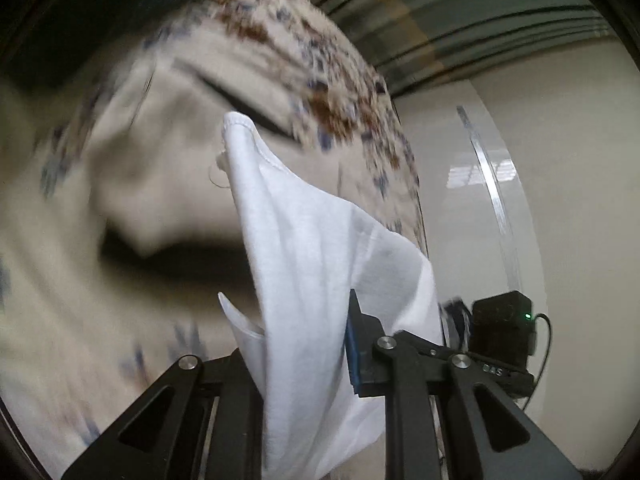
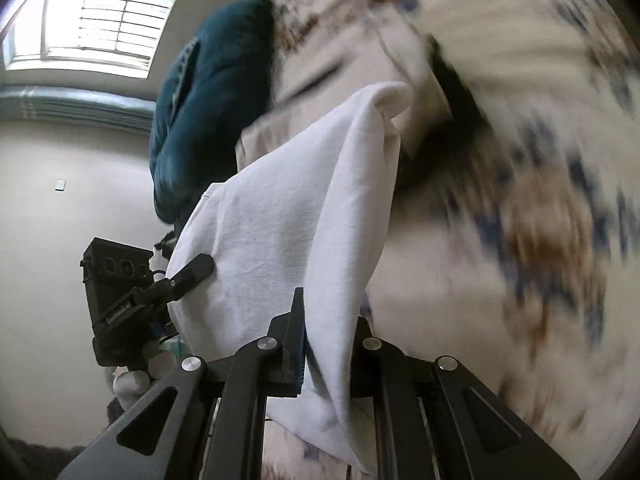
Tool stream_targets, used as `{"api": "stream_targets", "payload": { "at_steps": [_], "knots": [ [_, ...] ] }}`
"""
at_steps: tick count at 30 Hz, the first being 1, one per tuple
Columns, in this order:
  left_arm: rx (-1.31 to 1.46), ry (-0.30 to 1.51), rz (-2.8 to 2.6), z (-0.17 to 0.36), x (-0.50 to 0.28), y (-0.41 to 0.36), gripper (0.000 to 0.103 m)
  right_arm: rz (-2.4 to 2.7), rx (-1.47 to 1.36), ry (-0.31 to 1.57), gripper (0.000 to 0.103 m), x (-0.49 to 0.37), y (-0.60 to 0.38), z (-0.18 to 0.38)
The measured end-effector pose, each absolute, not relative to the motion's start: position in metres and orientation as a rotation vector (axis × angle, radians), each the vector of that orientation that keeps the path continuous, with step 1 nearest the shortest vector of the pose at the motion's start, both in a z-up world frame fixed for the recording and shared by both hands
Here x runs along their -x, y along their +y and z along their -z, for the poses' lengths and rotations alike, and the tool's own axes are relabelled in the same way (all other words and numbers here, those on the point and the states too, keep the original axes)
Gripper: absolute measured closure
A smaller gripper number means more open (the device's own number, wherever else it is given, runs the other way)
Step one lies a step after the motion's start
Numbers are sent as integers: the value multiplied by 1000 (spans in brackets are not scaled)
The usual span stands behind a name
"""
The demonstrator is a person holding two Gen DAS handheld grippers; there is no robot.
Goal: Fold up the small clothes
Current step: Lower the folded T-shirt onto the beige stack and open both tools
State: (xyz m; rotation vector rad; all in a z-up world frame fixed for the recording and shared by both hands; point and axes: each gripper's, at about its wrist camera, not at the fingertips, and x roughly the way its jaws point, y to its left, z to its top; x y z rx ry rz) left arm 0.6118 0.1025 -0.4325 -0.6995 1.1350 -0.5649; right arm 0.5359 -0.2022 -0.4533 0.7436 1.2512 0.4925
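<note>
white cloth (image 1: pixel 320 264) pinched between fingers of left gripper (image 1: pixel 308 344) and right gripper (image 2: pixel 324 344), both clamped.

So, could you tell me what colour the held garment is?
Plain white garment, clearest in the right wrist view.

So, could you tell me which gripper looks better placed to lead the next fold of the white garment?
Neither clearly: both the left gripper and right gripper have jaws shut on the white garment, held off the patterned bedding.
</note>
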Motion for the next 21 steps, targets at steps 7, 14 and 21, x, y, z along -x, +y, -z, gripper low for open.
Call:
{"api": "stream_targets", "payload": {
  "at_steps": [7,14,21],
  "knots": [
    [572,1150,481,468,-724,113,87,-470,-658,1230,92,-686,-179,464],
    [491,1277,398,510,-741,115,79,-401,-542,1332,91,-750,-149,510],
    [195,1142,200,467,-713,99,50,-230,-271,1326,43,-733,-138,489]
  ]
}}
